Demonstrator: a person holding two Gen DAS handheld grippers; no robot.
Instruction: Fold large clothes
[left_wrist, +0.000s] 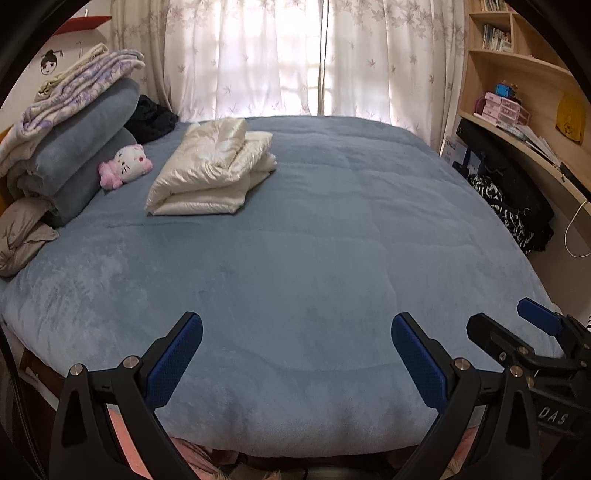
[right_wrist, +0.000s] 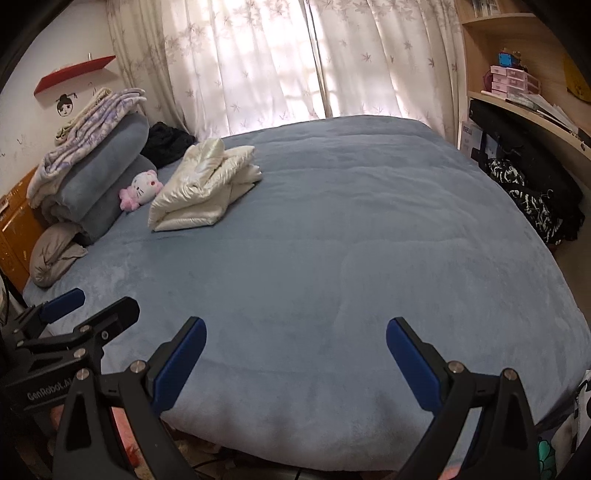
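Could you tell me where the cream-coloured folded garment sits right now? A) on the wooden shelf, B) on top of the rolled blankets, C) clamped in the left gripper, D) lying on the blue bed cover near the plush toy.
D: the cream folded garment lies on the blue bed cover beside the plush toy, far from both open grippers.

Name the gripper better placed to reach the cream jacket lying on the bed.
Left, by a modest margin. The cream jacket lies on the far left of the blue bedspread, on the left gripper's side. The right gripper is further to the right. Both are open and empty at the near edge.
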